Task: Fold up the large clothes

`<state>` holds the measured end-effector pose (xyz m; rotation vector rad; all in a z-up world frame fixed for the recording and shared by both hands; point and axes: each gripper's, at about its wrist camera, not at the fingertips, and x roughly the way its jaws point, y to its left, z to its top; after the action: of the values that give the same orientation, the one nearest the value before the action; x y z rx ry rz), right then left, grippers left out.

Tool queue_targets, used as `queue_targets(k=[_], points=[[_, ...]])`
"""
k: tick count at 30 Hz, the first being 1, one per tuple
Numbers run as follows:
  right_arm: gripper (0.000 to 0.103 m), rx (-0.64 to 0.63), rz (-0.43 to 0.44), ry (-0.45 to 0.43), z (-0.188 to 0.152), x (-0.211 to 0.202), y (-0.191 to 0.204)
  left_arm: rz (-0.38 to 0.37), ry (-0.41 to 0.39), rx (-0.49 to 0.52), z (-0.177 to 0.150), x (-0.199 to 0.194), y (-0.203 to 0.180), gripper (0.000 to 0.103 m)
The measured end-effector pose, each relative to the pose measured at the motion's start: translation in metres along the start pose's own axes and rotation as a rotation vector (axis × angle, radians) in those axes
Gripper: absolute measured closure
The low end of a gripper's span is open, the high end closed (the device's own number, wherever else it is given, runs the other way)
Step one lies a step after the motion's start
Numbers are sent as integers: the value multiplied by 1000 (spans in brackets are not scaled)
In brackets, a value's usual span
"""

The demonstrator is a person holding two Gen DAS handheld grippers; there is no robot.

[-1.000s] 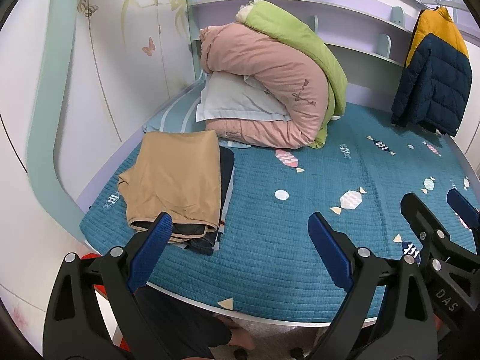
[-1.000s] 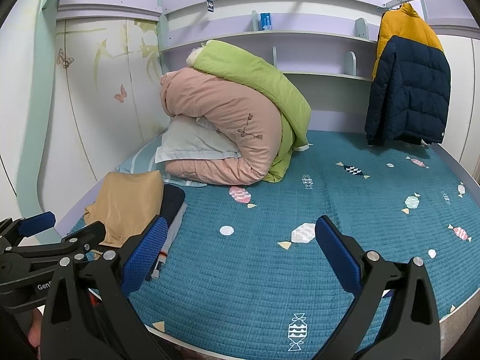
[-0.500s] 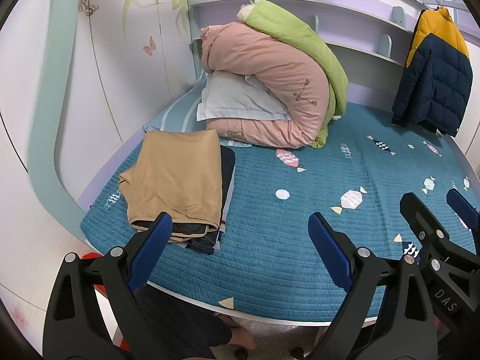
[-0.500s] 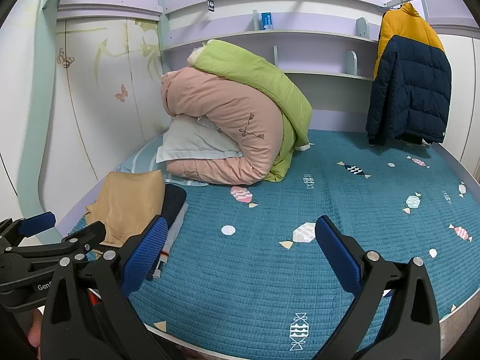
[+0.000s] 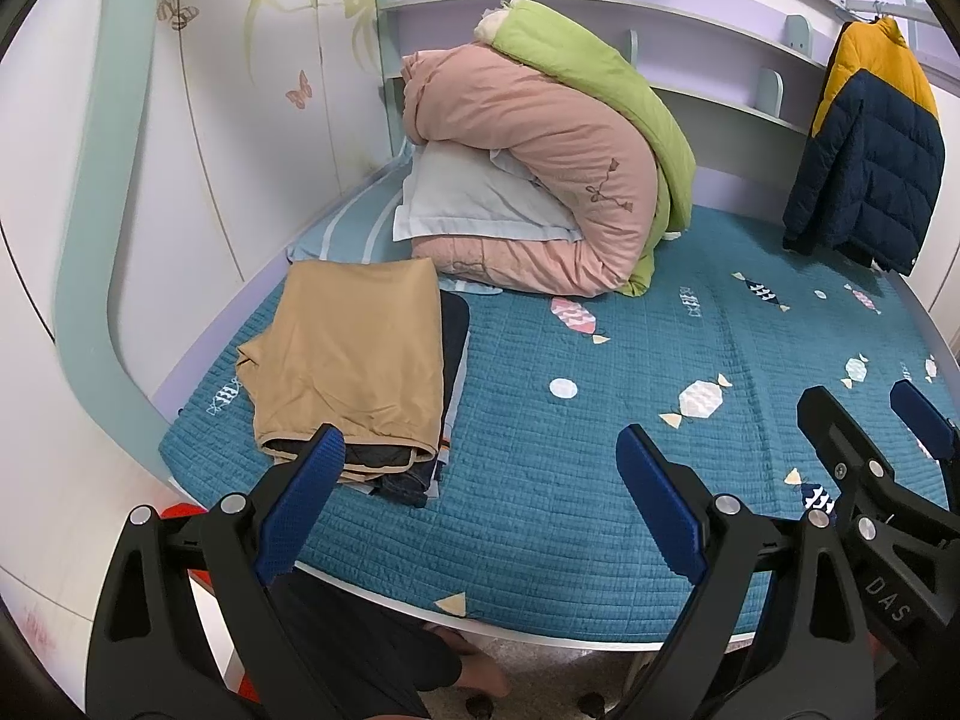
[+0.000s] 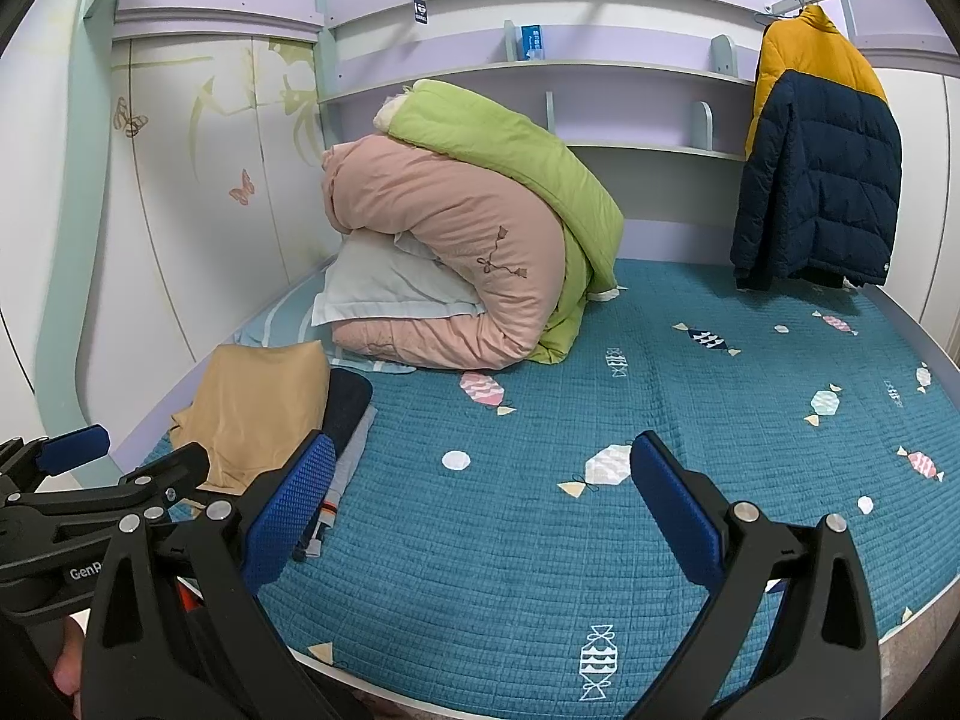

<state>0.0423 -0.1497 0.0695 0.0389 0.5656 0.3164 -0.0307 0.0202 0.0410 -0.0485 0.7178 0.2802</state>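
Observation:
A folded tan garment (image 5: 354,354) (image 6: 258,408) tops a stack of dark folded clothes (image 5: 453,336) at the bed's near left corner. A navy and yellow puffer jacket (image 5: 864,156) (image 6: 822,162) hangs from a rail at the far right. My left gripper (image 5: 480,498) hovers open over the bed's front edge, empty, its left fingertip just short of the stack. My right gripper (image 6: 480,504) is also open and empty, held over the front of the bed to the right of the stack. Each gripper shows at the edge of the other's view.
A pink duvet (image 5: 528,180) under a green one (image 5: 600,78), with a pale pillow (image 5: 474,204), is heaped at the head of the teal candy-print quilt (image 5: 660,360). Shelves (image 6: 600,69) and a painted wall (image 5: 210,120) border the bed. A person's foot (image 5: 480,669) shows below.
Both views have shifted very slightly; the bed's contents look a touch further right. Neither gripper has altered its opening, and no cloth has moved.

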Motion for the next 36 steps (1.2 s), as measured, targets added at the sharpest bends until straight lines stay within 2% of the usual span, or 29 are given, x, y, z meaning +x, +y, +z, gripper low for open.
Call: queue_targets(k=[36], points=[[8, 3, 2, 7, 0, 2, 8, 6, 13, -11, -3, -5, 2, 11]])
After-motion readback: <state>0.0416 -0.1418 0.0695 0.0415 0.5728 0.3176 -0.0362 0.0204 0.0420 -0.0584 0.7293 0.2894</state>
